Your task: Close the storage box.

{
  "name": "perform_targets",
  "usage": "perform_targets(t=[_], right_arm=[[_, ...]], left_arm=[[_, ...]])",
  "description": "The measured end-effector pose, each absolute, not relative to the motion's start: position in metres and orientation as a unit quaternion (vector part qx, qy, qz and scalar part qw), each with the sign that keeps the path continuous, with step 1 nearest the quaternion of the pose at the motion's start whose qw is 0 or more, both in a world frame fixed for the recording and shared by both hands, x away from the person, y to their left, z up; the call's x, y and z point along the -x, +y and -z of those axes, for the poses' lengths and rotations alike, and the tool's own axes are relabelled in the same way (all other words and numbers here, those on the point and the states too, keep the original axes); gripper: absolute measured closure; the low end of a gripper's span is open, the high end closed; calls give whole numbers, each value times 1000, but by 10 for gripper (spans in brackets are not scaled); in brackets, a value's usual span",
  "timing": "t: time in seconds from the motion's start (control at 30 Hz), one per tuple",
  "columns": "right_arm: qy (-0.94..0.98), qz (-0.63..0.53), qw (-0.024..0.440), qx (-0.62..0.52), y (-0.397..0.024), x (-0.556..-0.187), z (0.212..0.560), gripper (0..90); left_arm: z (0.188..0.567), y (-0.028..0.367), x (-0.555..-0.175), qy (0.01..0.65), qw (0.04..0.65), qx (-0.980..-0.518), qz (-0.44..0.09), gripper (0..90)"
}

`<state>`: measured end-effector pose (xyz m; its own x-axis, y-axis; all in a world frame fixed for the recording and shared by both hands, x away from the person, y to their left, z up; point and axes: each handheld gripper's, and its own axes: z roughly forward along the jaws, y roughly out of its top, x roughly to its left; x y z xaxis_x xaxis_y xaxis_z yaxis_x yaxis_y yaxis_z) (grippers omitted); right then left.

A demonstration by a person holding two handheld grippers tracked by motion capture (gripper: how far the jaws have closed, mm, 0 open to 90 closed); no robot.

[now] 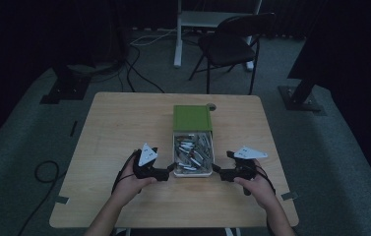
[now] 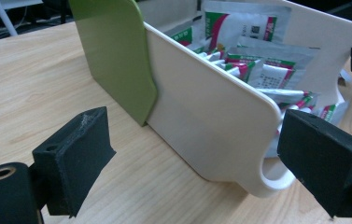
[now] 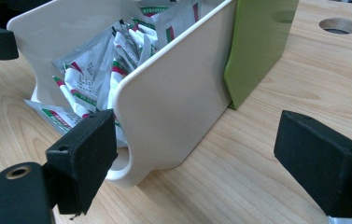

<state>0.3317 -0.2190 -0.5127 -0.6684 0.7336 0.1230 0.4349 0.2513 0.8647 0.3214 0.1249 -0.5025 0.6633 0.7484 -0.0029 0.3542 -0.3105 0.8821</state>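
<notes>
A white open box (image 1: 193, 174) full of several red, green and white sachets (image 1: 193, 150) lies mid-table, and a green sleeve (image 1: 192, 118) covers its far half. My left gripper (image 1: 171, 169) stands open at the box's near left corner. In the left gripper view the white wall (image 2: 211, 116) and green sleeve (image 2: 113, 51) run between the jaws of the left gripper (image 2: 197, 163), and neither pad presses on them. My right gripper (image 1: 216, 169) is open at the near right corner. There the box's rounded corner (image 3: 164, 116) sits between the jaws of the right gripper (image 3: 201, 158), close to the left-hand pad (image 3: 82, 158).
A round hole (image 1: 211, 106) is cut in the tabletop just beyond the sleeve. Bare wood lies to either side of the box. Behind the table stand a dark folding chair (image 1: 232, 44) and a white desk leg (image 1: 178, 34), and cables trail on the floor.
</notes>
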Motion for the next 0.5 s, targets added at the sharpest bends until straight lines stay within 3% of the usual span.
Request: perform_targets(t=[0.5], right_arm=[[777,-478,155,-379,-218,-335,513,125]], left_arm=[[502,126,-327,364,474,-777,-201,104]])
